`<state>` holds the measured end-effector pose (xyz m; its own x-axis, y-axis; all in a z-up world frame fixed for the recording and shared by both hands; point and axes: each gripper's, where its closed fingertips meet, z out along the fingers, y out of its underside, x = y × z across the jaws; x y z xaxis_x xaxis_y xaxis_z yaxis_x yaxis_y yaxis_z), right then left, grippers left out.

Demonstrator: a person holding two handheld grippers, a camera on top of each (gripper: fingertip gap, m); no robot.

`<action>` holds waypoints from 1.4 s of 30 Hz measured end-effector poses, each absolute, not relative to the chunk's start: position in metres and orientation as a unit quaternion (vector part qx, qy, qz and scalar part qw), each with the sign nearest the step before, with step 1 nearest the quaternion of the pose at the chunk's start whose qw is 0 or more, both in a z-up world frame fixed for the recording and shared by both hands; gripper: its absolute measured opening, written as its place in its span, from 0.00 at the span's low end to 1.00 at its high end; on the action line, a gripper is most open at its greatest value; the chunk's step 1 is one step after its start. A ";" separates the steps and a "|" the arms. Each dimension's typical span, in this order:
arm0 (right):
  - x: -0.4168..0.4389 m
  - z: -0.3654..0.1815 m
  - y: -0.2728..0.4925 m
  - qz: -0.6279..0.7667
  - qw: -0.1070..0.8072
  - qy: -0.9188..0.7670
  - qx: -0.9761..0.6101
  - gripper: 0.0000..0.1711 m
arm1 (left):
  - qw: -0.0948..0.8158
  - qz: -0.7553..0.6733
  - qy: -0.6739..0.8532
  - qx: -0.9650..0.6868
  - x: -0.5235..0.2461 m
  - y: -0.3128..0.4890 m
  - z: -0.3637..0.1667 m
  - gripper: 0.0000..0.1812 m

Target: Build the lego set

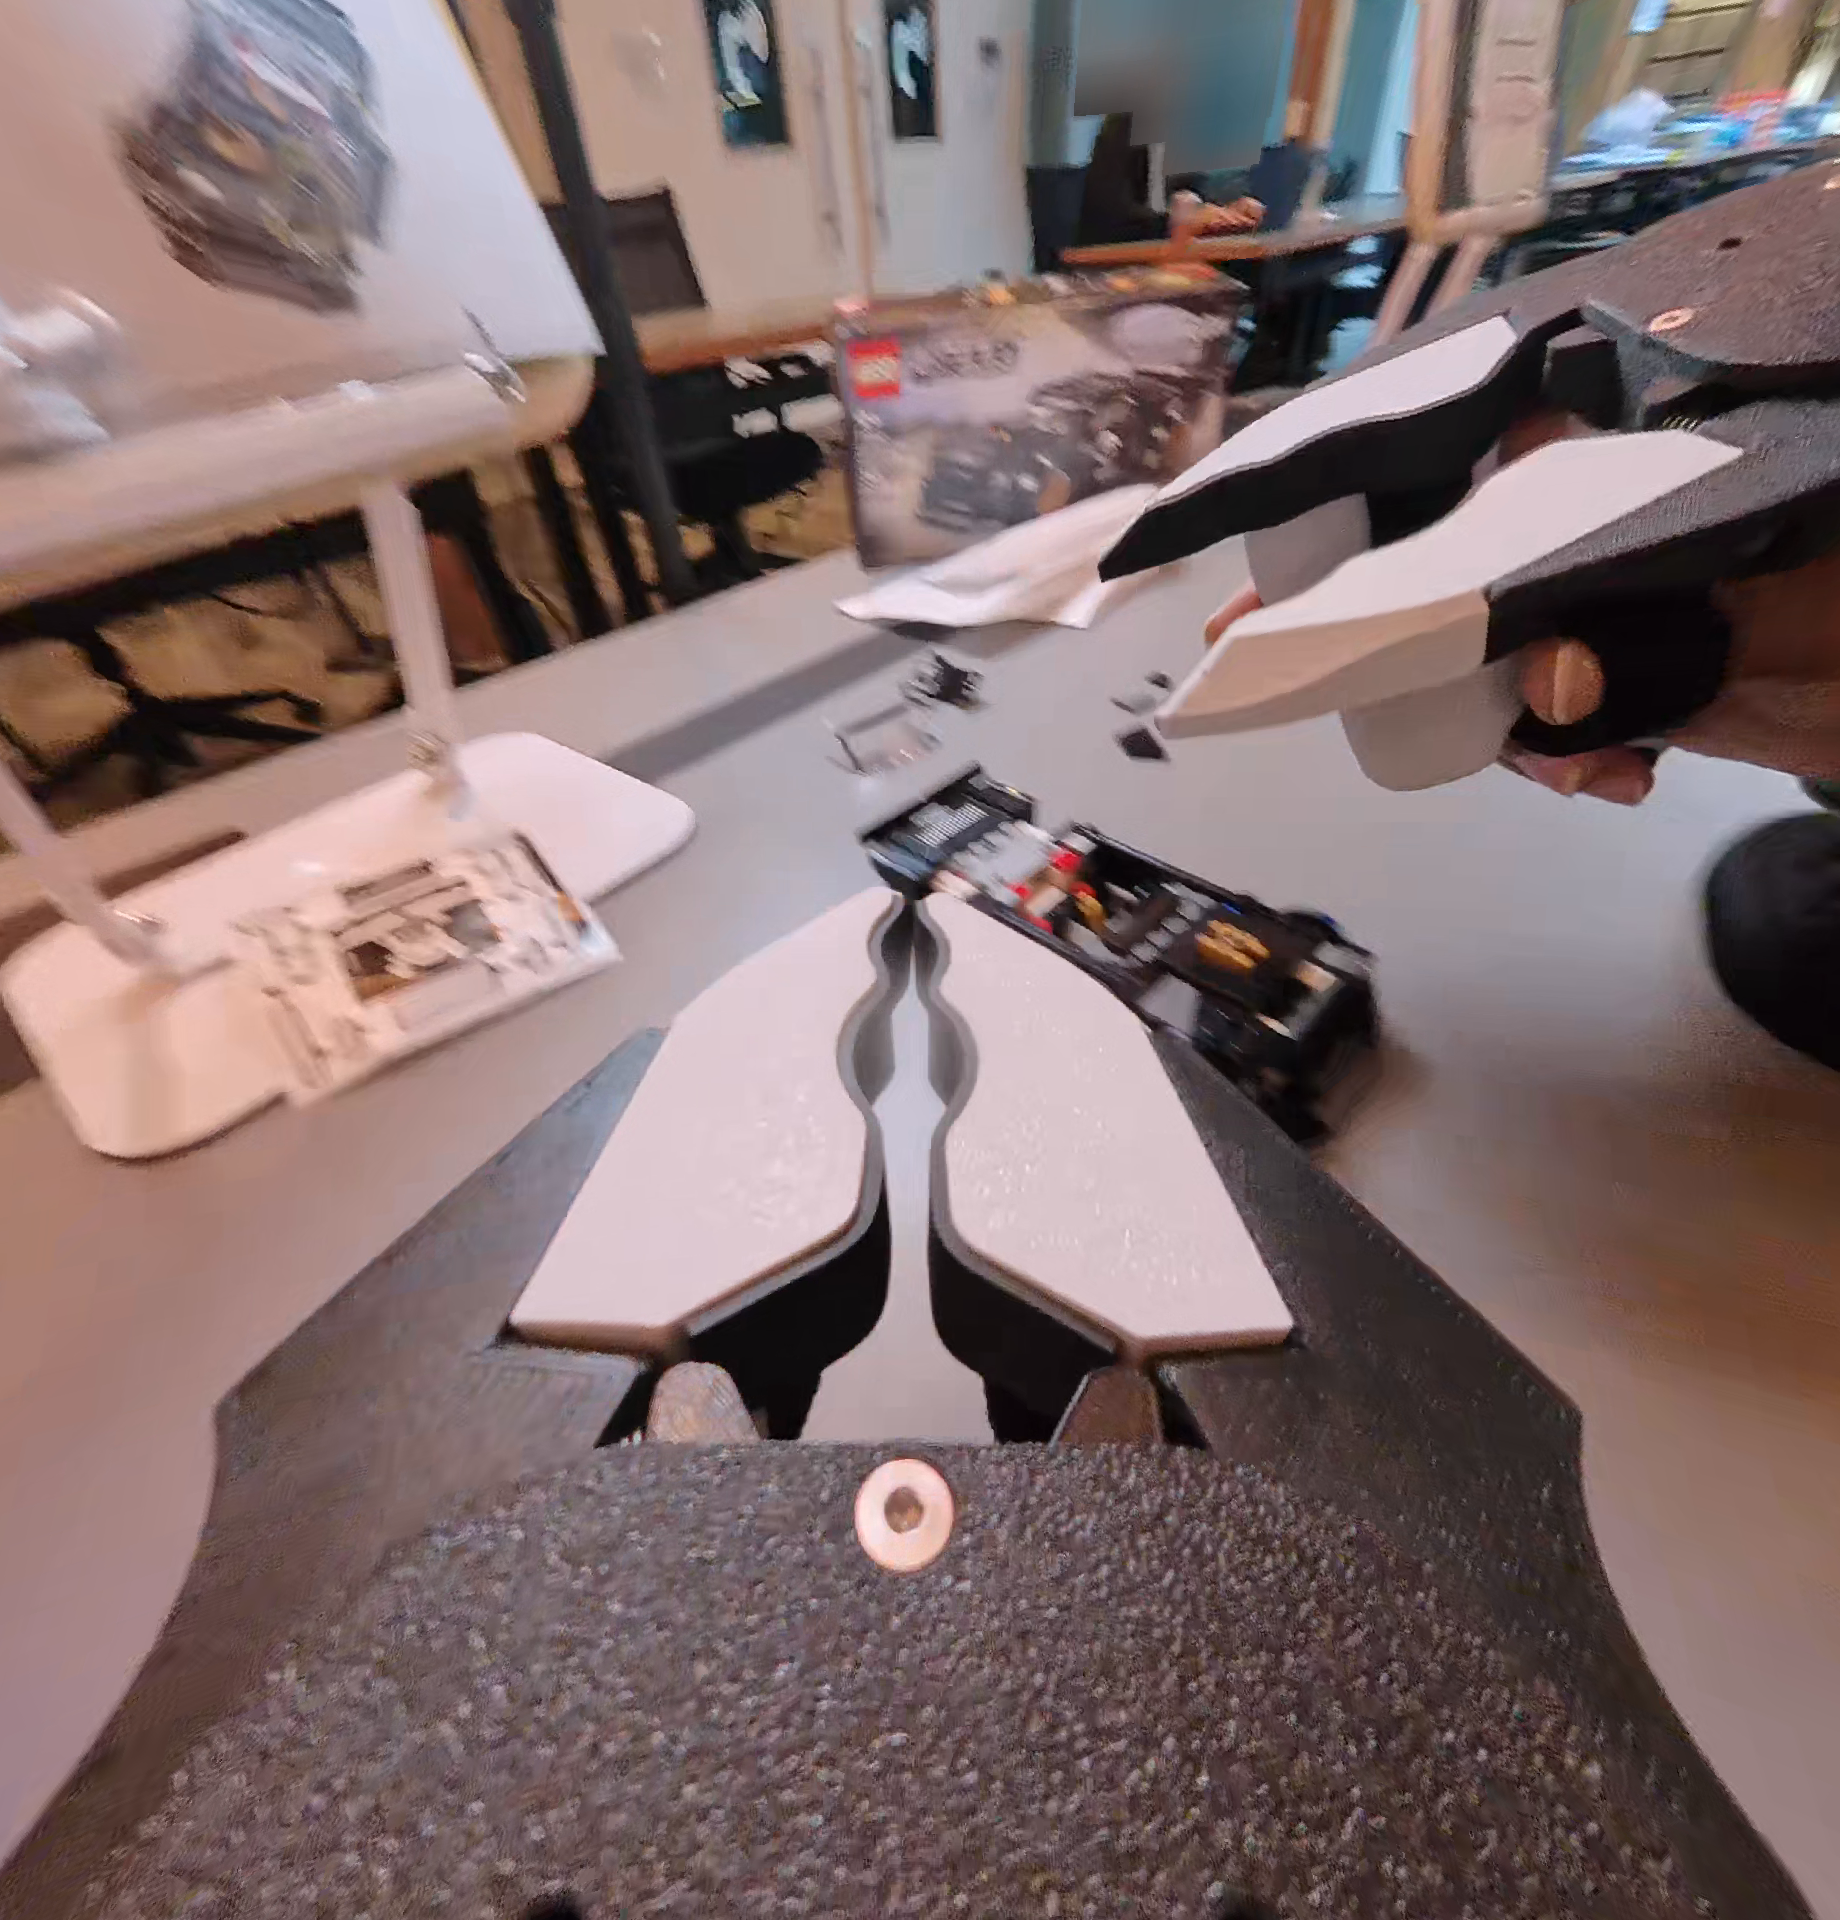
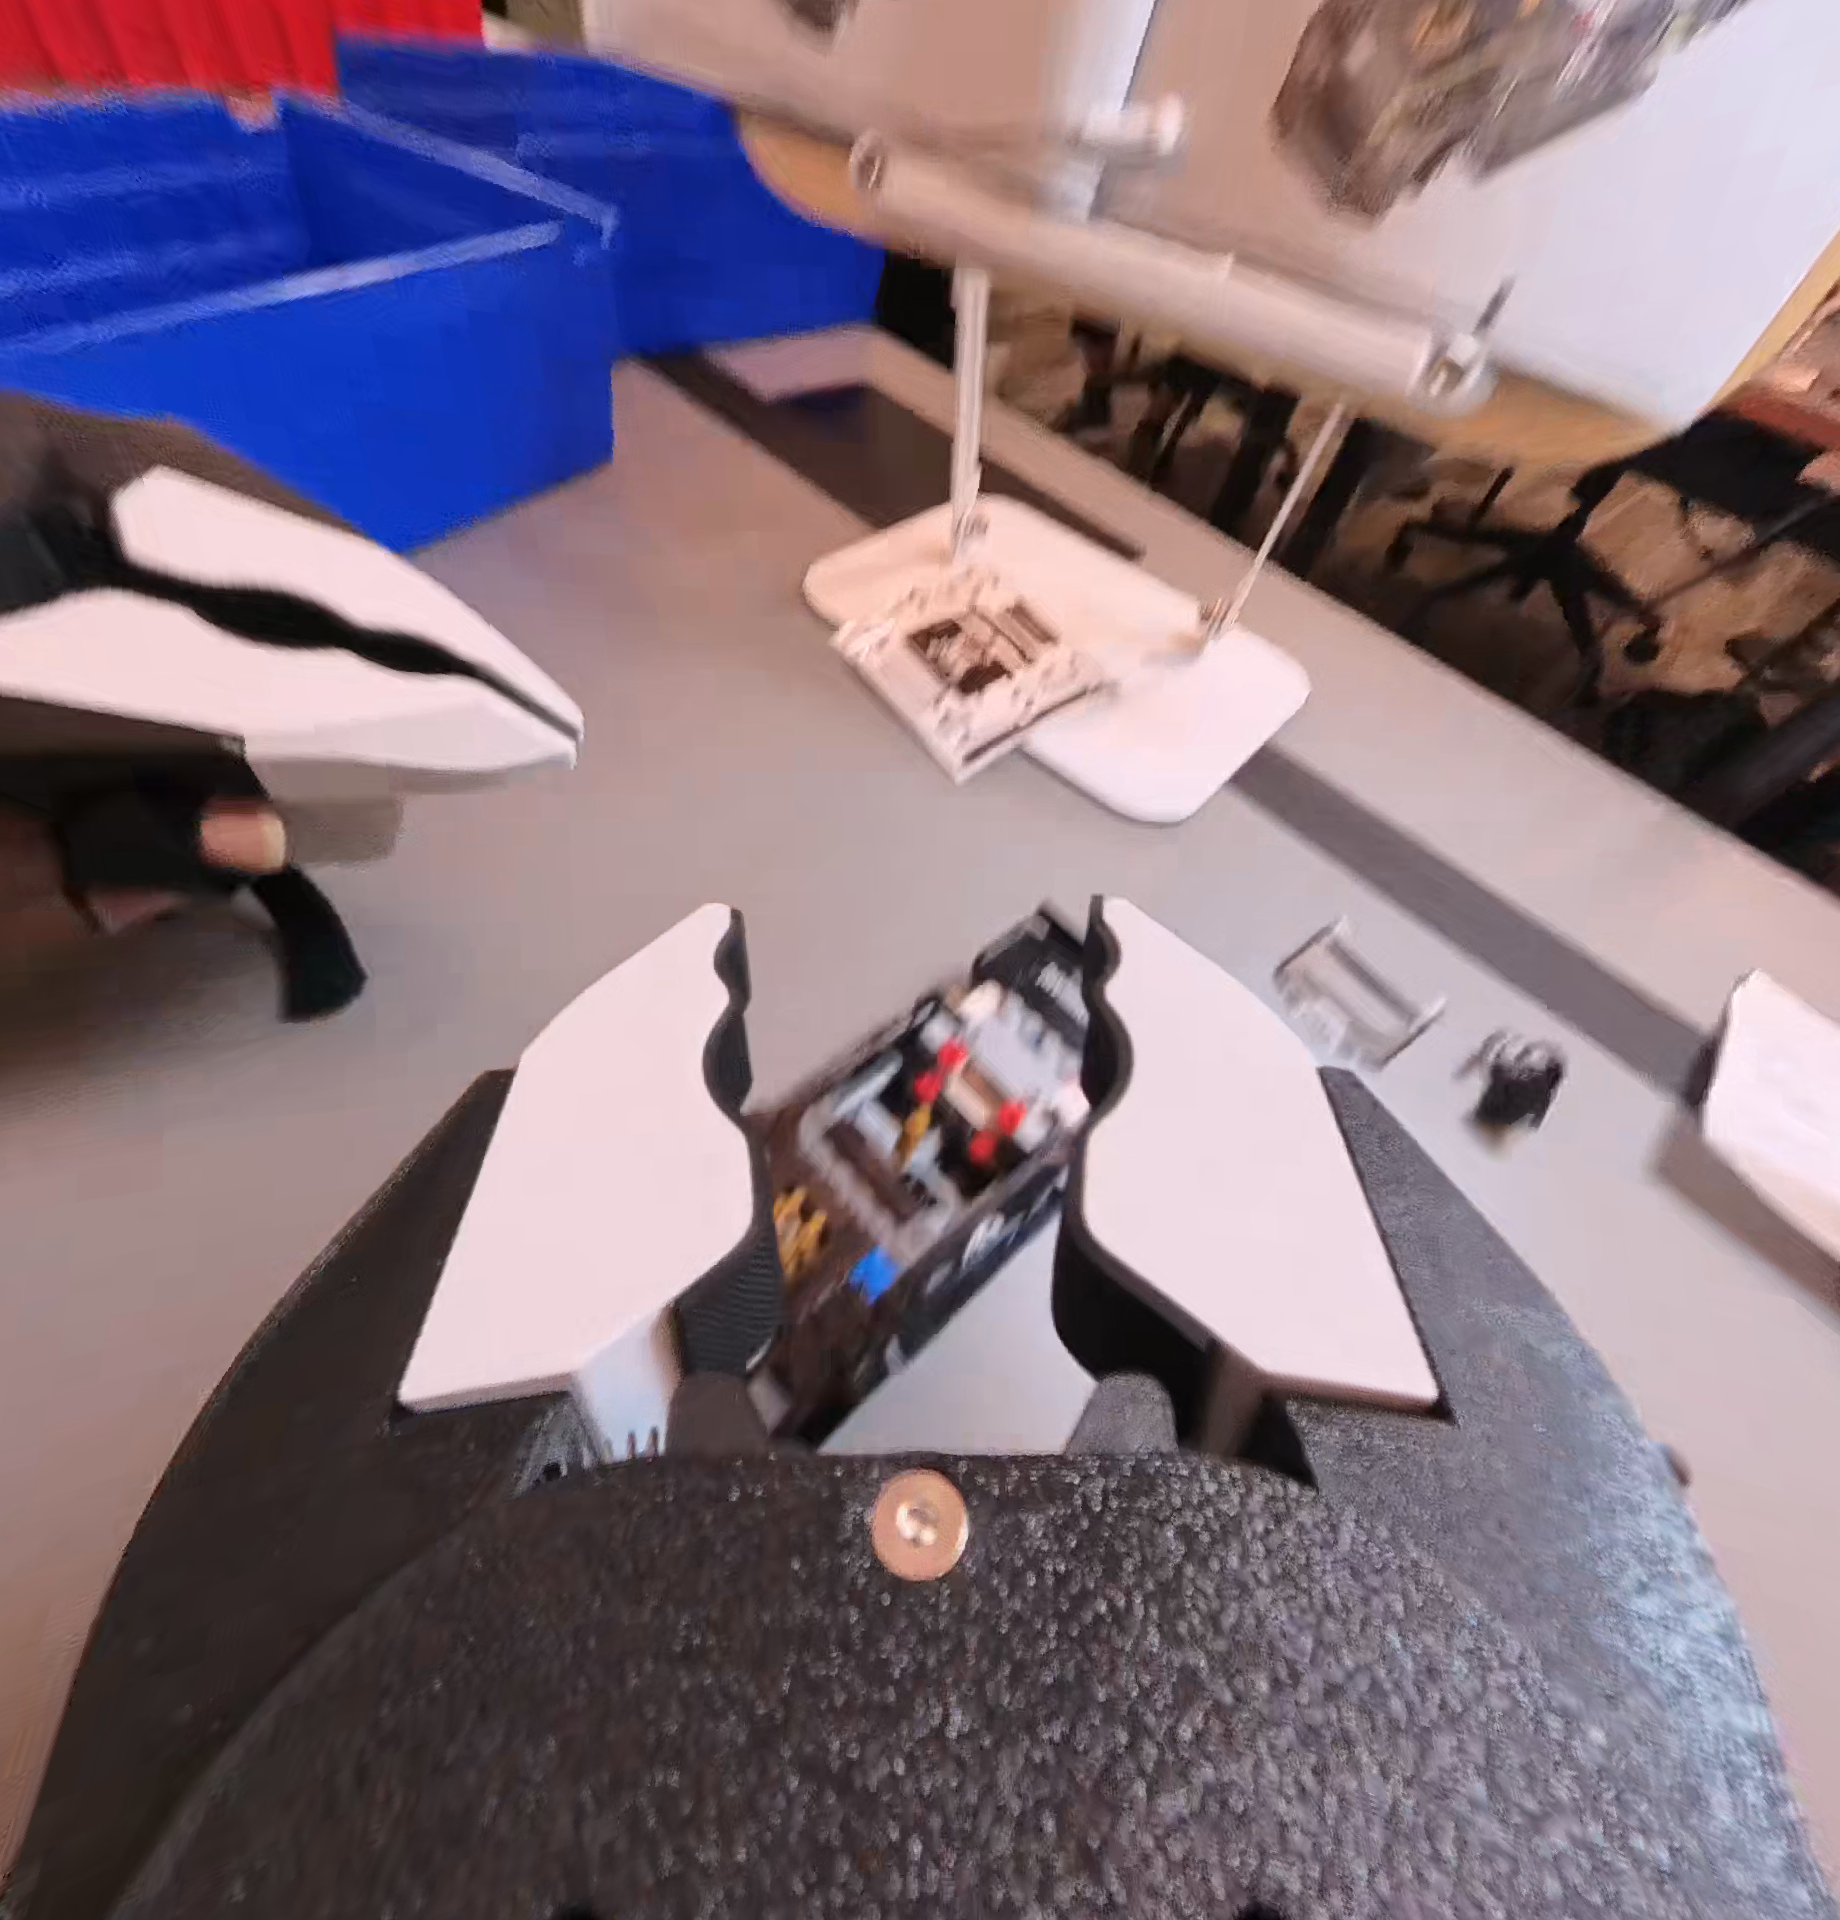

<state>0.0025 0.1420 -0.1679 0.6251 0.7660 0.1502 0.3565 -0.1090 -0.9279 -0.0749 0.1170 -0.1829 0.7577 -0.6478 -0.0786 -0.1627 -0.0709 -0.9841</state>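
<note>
A partly built black lego car (image 1: 1134, 935) with grey, red and yellow parts inside lies on the grey table (image 1: 1518, 1195). My left gripper (image 1: 911, 906) is shut with its tips together just short of the car's near end, and nothing shows between the pads. It also shows shut at the left of the right wrist view (image 2: 571, 736). My right gripper (image 2: 914, 914) is open, and the car (image 2: 926, 1132) shows below between its fingers. In the left wrist view the right gripper (image 1: 1134, 649) hangs open in the air above the car, not touching it.
Loose small black pieces (image 1: 937, 681) and a clear piece (image 1: 885, 743) lie beyond the car. A lego box (image 1: 1041, 416) and a white bag (image 1: 999, 582) stand farther back. An instruction booklet (image 1: 428, 935) rests on a white stand base (image 1: 604, 821). Blue bins (image 2: 272, 343) stand at the far left. It is some 20 centimeters from my right tips to the clear piece (image 1: 885, 743). The right camera catches it too, in the right wrist view (image 2: 1334, 993).
</note>
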 end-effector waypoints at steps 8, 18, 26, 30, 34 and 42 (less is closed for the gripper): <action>-0.046 -0.086 0.234 0.179 0.664 -0.327 -0.648 0.24 | 0.731 -0.097 0.188 -0.649 -0.102 0.203 -0.112 0.00; -0.073 -0.056 0.319 0.139 0.688 -0.249 -0.667 0.03 | 0.710 -0.103 0.183 -0.672 -0.125 0.229 -0.153 0.00; -0.074 -0.072 0.334 0.123 0.685 -0.254 -0.672 0.01 | 0.709 -0.109 0.191 -0.670 -0.126 0.235 -0.154 0.00; -0.073 -0.074 0.335 0.123 0.683 -0.257 -0.673 0.01 | 0.711 -0.095 0.205 -0.666 -0.123 0.233 -0.155 0.00; -0.073 -0.071 0.334 0.126 0.684 -0.258 -0.671 0.01 | 0.709 -0.092 0.209 -0.667 -0.121 0.232 -0.157 0.00; -0.109 -0.025 0.328 0.147 0.715 -0.279 -0.624 0.01 | 0.698 -0.094 0.223 -0.674 -0.116 0.233 -0.165 0.00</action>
